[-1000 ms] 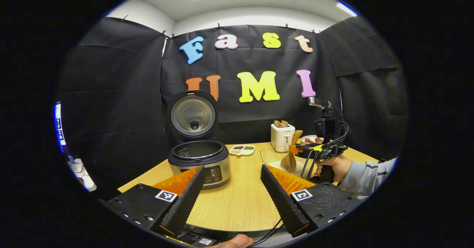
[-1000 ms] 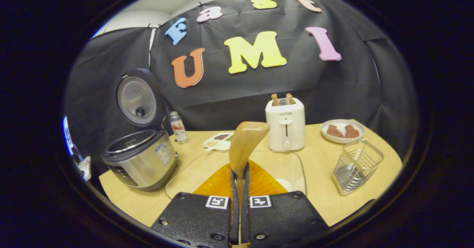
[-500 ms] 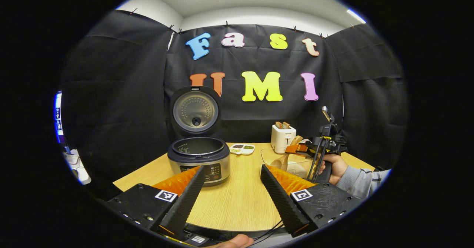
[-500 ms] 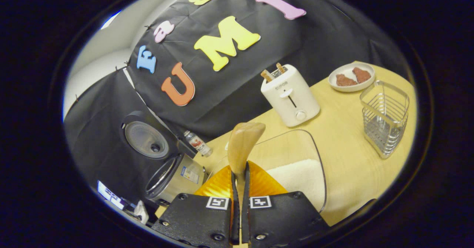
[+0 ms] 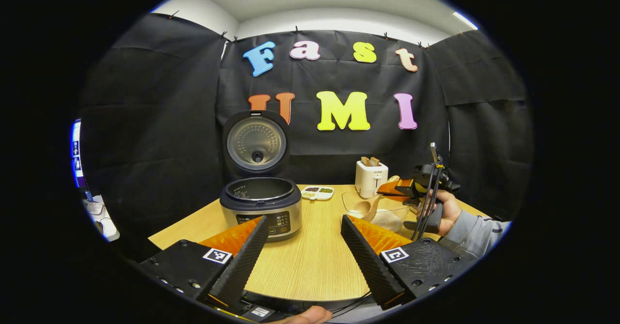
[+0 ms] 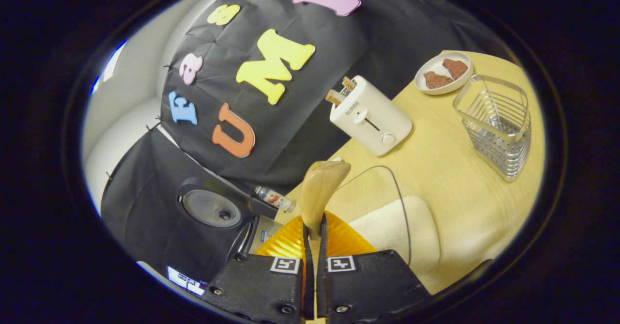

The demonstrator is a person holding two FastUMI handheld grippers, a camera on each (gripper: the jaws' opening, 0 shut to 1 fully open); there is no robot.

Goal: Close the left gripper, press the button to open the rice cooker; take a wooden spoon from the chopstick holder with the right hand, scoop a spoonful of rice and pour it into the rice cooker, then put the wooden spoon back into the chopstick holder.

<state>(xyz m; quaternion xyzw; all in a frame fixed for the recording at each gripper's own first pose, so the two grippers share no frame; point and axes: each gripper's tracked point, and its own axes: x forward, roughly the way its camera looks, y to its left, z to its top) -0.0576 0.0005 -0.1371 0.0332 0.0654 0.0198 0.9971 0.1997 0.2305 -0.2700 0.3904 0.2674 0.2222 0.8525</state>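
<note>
The rice cooker point(image 5: 260, 207) stands on the table with its lid point(image 5: 256, 143) raised; its pot looks empty. My left gripper point(image 5: 302, 246) hangs open in front of it, near the table's front edge. My right gripper point(image 6: 313, 246) is shut on the wooden spoon point(image 6: 319, 193), rolled hard to one side, with the spoon's bowl over the clear rice container point(image 6: 387, 212) of white rice. In the left gripper view the spoon point(image 5: 366, 205) dips into that container point(image 5: 382, 210), held by a hand point(image 5: 448, 208). The wire chopstick holder point(image 6: 499, 125) stands empty at the right.
A white toaster point(image 6: 370, 118) with bread slices stands behind the rice container. A plate with brown pieces point(image 6: 441, 72) sits at the far right, a small bottle point(image 6: 273, 199) near the cooker's lid point(image 6: 210, 210), and a divided dish point(image 5: 317, 192) behind the cooker.
My right gripper has rolled over sideways and lowered, bringing the spoon down into the rice container. The left gripper has drawn back slightly and stayed open.
</note>
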